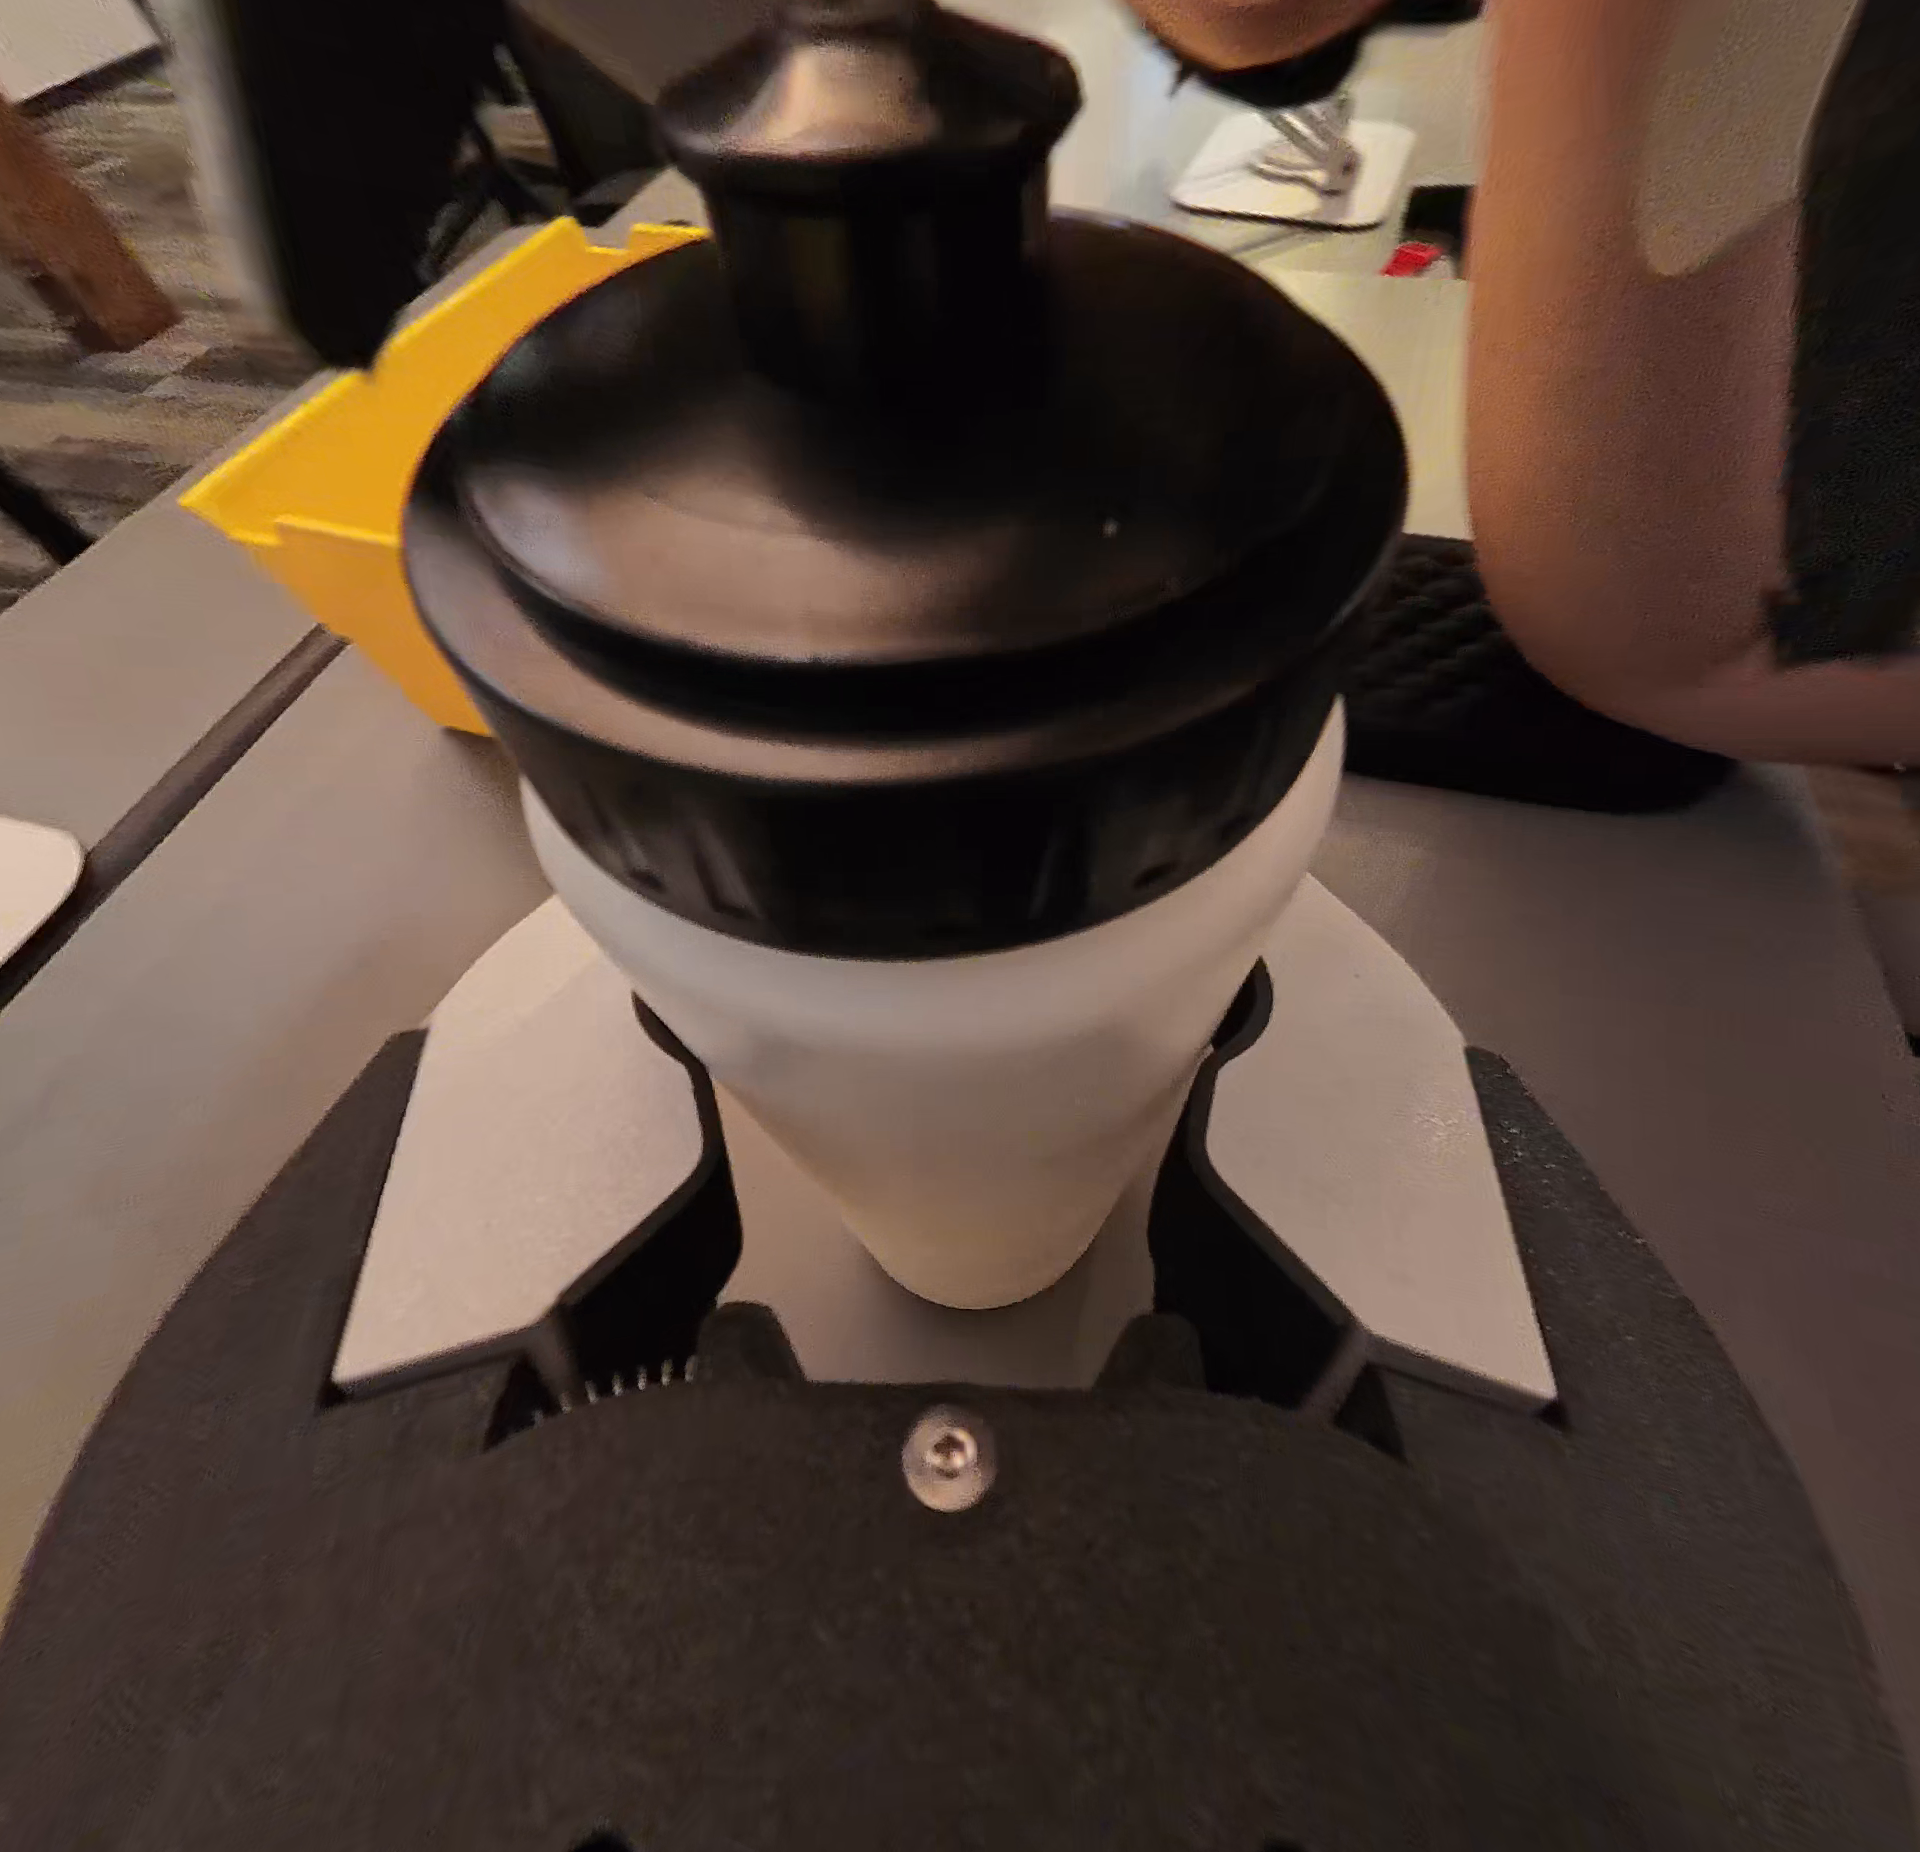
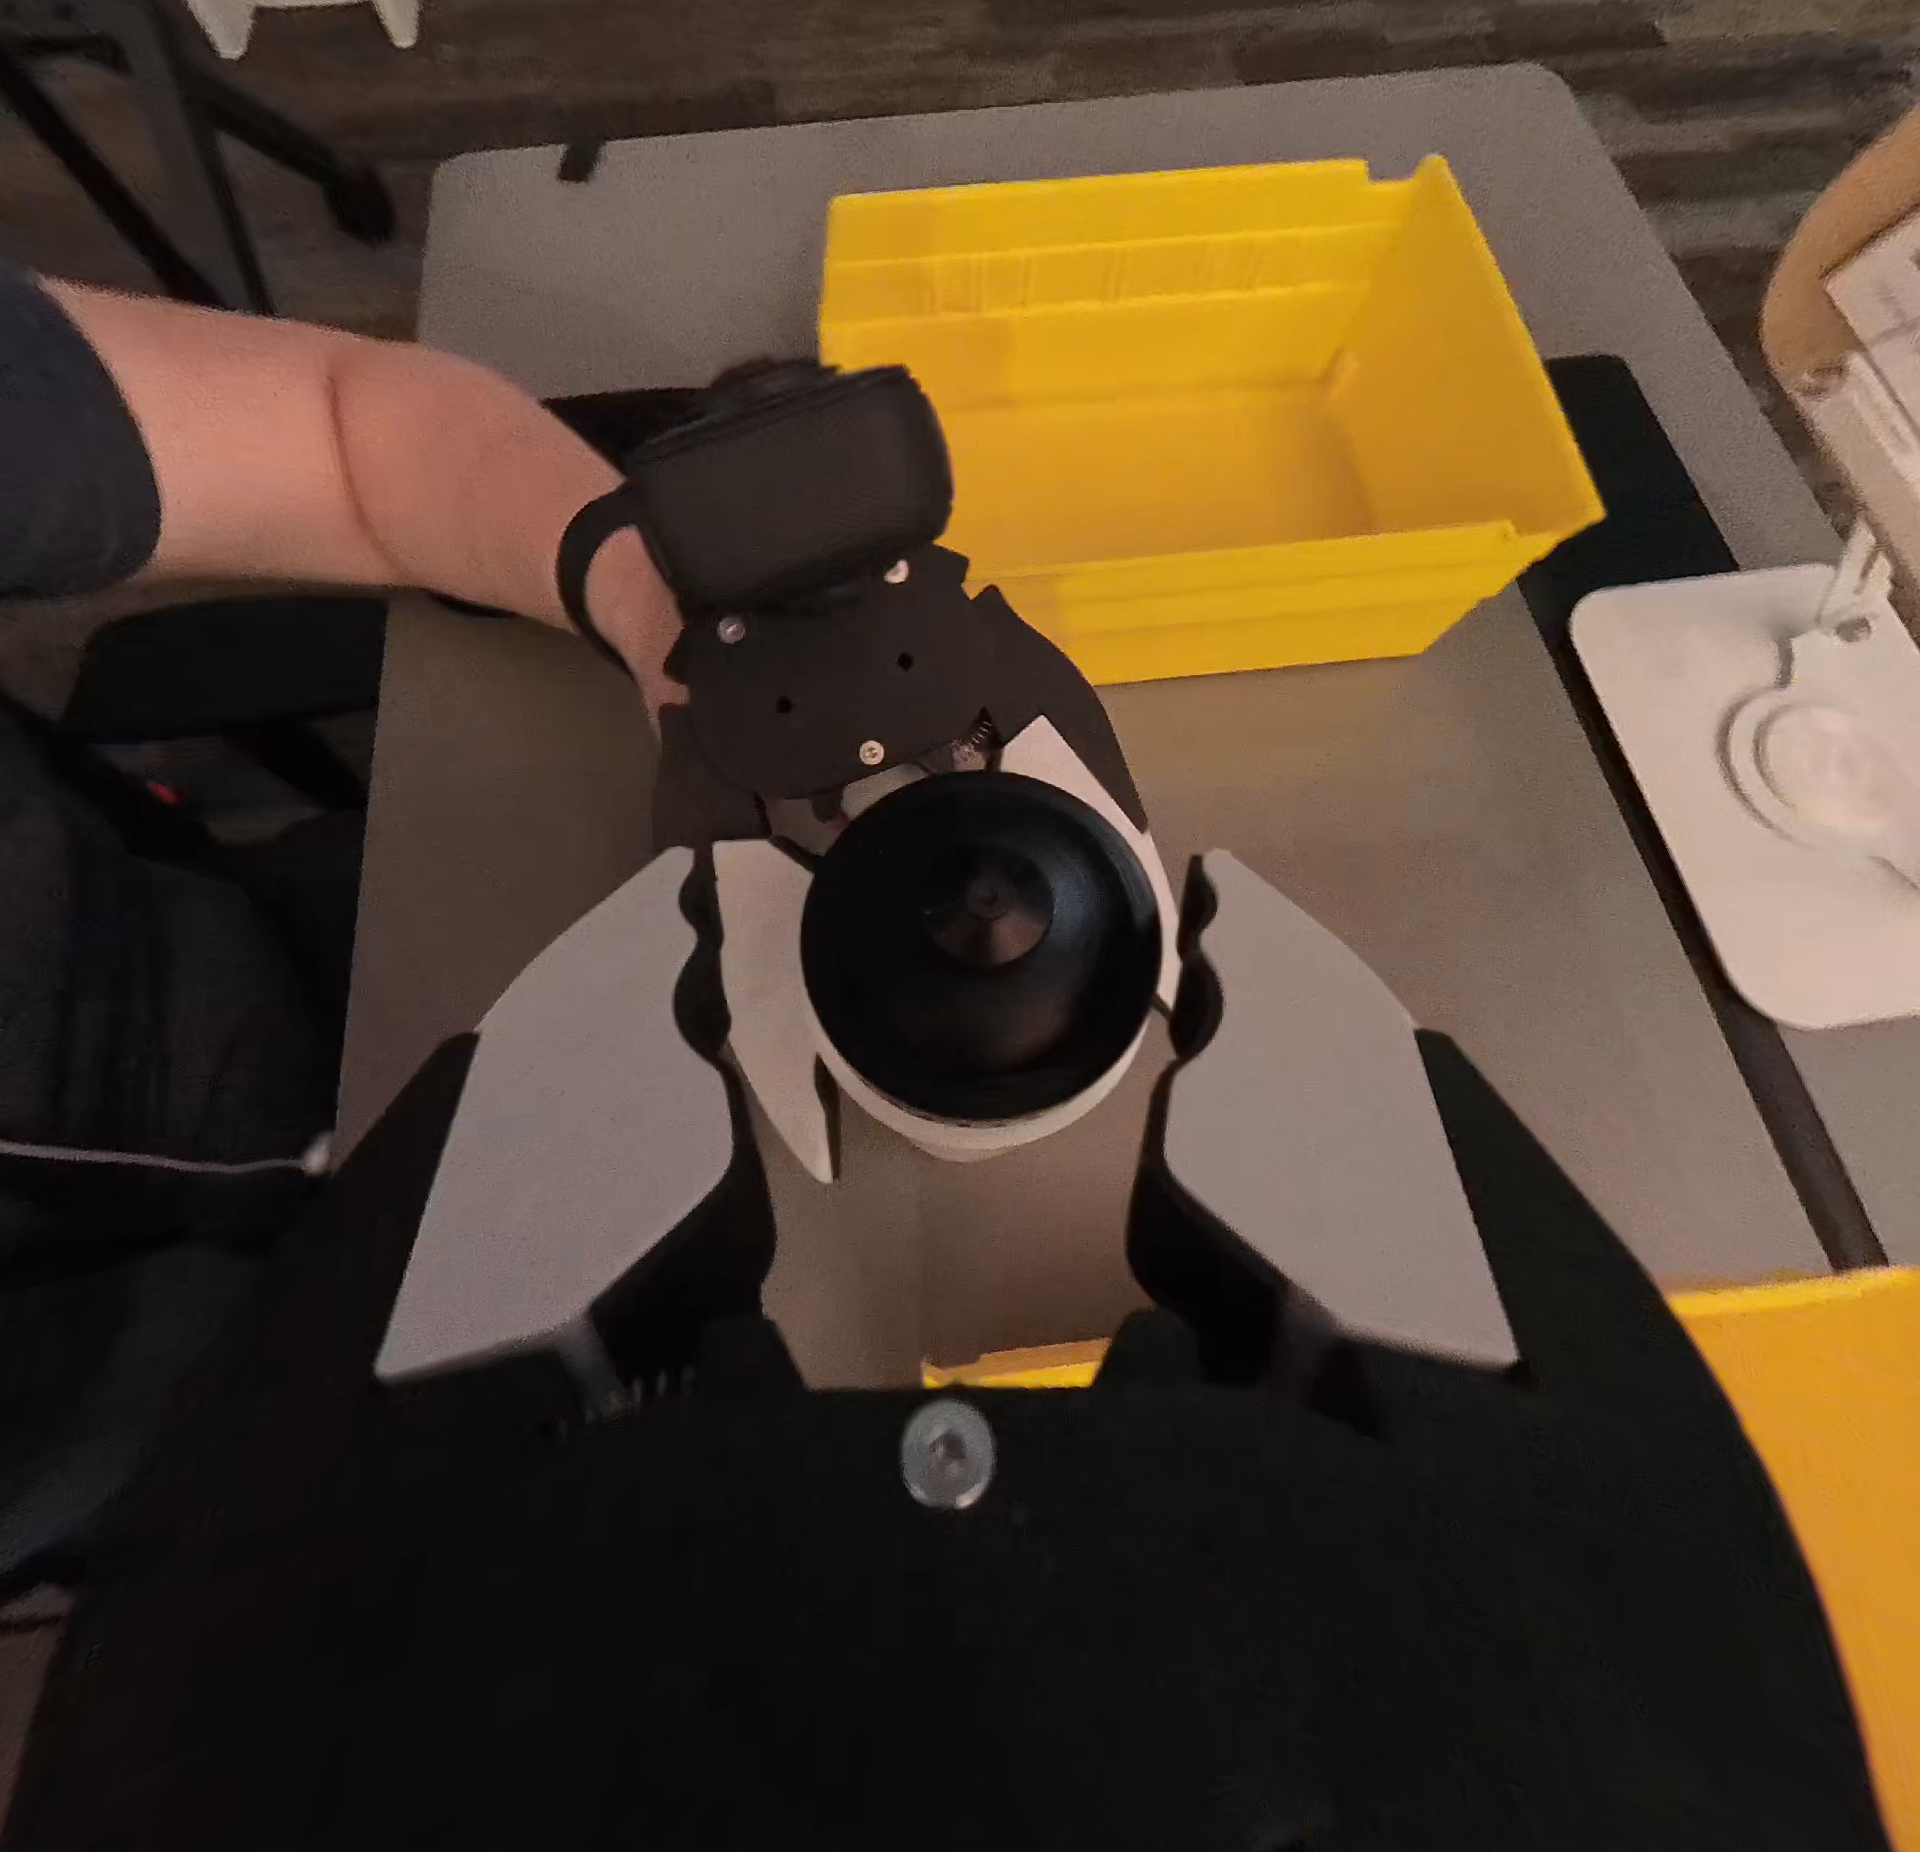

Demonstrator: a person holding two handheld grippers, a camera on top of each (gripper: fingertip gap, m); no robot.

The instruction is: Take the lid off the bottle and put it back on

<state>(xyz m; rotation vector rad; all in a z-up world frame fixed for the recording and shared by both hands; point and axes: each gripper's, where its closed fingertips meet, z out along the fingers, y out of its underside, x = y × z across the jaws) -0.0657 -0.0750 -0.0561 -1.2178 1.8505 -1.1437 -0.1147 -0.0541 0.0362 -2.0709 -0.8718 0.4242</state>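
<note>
Each gripper has a matte black, grainy body with a silver screw [image 2: 947, 1453] at lower centre and two pale grey fingers [image 2: 582, 1116] edged with black scalloped pads. At left of frame, the left gripper [image 2: 914, 929] is strapped to a forearm in a dark short sleeve [image 2: 62, 441].

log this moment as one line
left gripper: shut on bottle | lid: on | right gripper: open, above lid

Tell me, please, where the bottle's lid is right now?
The black lid sits on the white bottle, held by the left gripper, near the yellow bin.
</note>
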